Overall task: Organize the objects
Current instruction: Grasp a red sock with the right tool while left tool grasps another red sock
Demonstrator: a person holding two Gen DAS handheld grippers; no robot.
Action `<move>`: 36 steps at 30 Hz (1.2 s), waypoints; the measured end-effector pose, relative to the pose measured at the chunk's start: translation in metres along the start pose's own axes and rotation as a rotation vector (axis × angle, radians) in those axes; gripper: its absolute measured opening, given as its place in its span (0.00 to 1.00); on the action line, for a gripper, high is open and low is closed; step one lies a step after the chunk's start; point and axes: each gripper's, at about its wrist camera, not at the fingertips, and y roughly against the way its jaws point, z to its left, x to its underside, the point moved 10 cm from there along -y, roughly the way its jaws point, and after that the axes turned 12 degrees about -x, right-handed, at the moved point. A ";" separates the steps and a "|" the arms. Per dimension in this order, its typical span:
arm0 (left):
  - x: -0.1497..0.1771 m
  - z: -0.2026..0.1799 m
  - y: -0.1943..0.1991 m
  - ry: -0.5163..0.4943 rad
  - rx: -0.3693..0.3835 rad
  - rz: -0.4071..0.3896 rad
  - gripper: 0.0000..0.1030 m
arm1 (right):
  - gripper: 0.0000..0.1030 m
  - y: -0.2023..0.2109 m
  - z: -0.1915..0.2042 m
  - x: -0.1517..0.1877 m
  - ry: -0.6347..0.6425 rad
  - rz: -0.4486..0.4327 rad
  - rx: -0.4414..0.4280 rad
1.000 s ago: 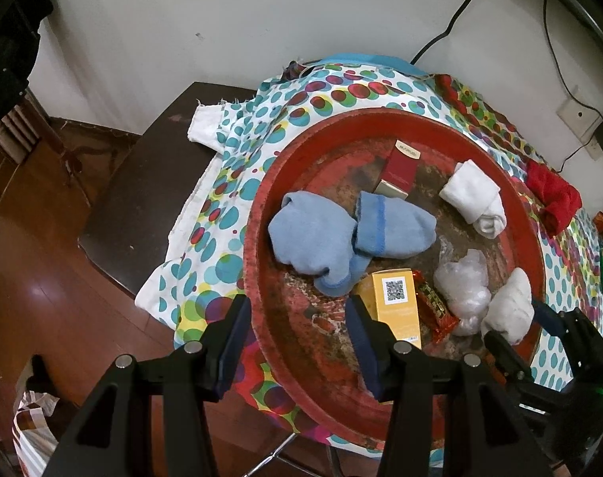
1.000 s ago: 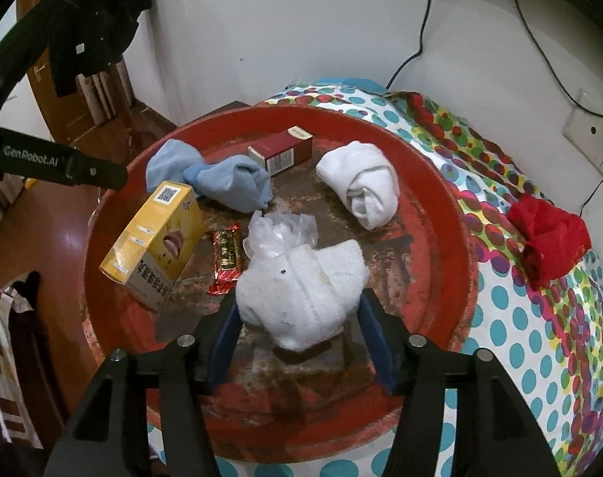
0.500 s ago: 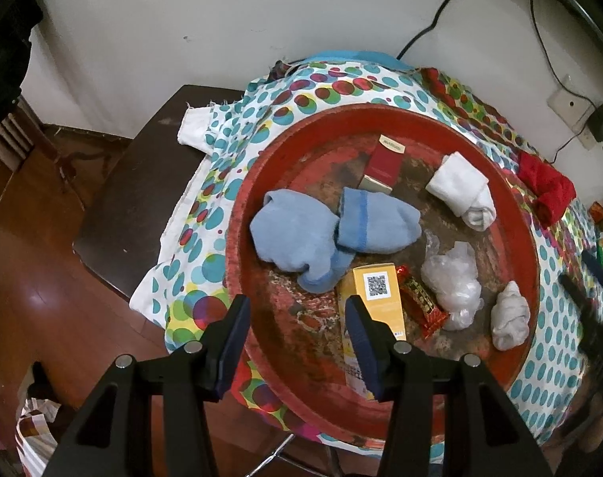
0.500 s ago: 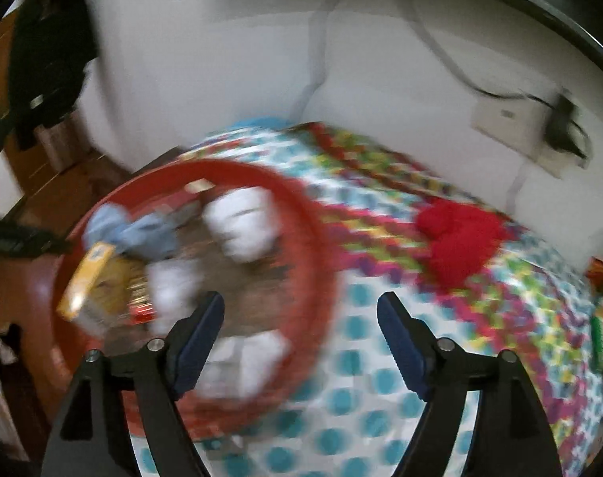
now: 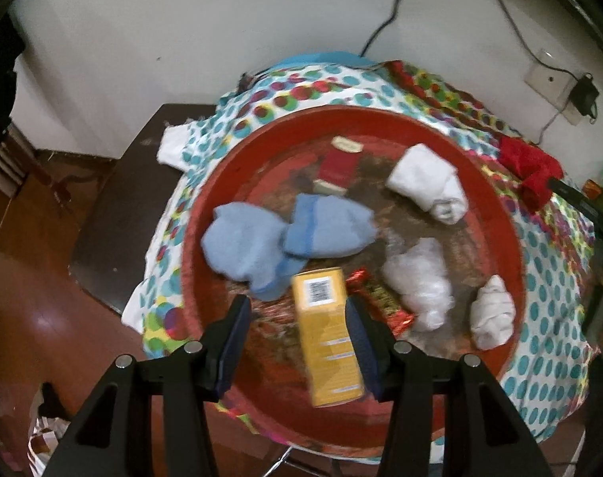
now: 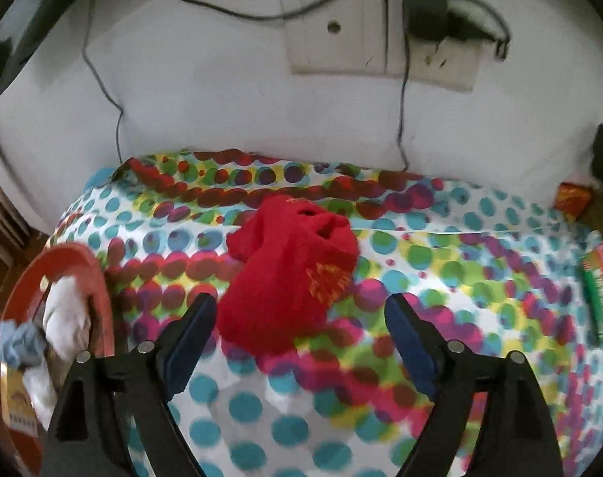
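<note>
From my left wrist view, my left gripper [image 5: 297,318] stands partly open above the red tray [image 5: 206,214], gripping nothing; the yellow box [image 5: 327,330] lies on the tray between its fingers. From my right wrist view, my right gripper [image 6: 299,336], clear of the tray, is opening around the red sock [image 6: 289,278] on the dotted cloth [image 6: 440,278], not pressing it.

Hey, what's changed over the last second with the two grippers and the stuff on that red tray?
The right gripper let go of the white rolled sock, left it on the red tray, and swung off to the red sock on the dotted tablecloth; its jaws are opening, nothing gripped yet. The left gripper drifted slightly over the yellow box, open as before. Everything else on the tray stayed put.
</note>
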 end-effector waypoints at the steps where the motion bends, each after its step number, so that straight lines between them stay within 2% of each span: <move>1: -0.004 -0.008 0.002 -0.014 0.003 -0.007 0.49 | 0.83 -0.011 0.000 -0.001 -0.016 0.008 -0.011; 3: -0.013 -0.031 0.005 -0.071 0.006 -0.014 0.49 | 0.83 -0.027 -0.003 0.000 -0.028 0.024 -0.007; 4: -0.018 -0.040 0.007 -0.090 0.004 -0.018 0.49 | 0.80 -0.035 -0.005 0.002 -0.033 0.042 -0.005; 5: -0.025 -0.053 0.010 -0.115 0.009 -0.033 0.49 | 0.73 -0.039 -0.003 0.004 -0.031 0.045 -0.023; 6: -0.033 -0.066 0.012 -0.136 0.025 -0.046 0.49 | 0.59 -0.039 -0.004 0.006 -0.022 0.045 -0.038; 9: -0.053 -0.113 0.016 -0.203 0.064 -0.071 0.49 | 0.51 -0.029 -0.010 0.011 0.025 0.027 -0.053; 11: -0.066 -0.148 0.014 -0.230 0.079 -0.074 0.49 | 0.51 -0.012 -0.019 0.014 0.074 0.002 -0.034; 16: -0.085 -0.226 0.005 -0.215 0.213 -0.026 0.49 | 0.51 0.037 -0.057 0.019 0.222 -0.061 0.099; 19: -0.107 -0.273 0.002 -0.185 0.257 -0.052 0.49 | 0.51 0.058 -0.087 0.028 0.255 -0.084 0.163; 21: -0.119 -0.297 0.000 -0.172 0.279 -0.073 0.49 | 0.51 0.062 -0.102 0.034 0.250 -0.079 0.179; 26: -0.139 -0.362 -0.010 -0.132 0.349 -0.005 0.49 | 0.51 0.060 -0.126 0.042 0.195 -0.085 0.149; 28: -0.148 -0.380 -0.013 -0.120 0.349 0.014 0.49 | 0.52 0.059 -0.131 0.043 0.163 -0.086 0.118; 32: -0.172 -0.404 -0.019 -0.102 0.269 -0.022 0.49 | 0.55 0.060 -0.134 0.042 0.137 -0.099 0.073; 36: -0.177 -0.413 -0.044 -0.050 0.193 0.032 0.49 | 0.55 0.056 -0.137 0.044 0.116 -0.078 0.052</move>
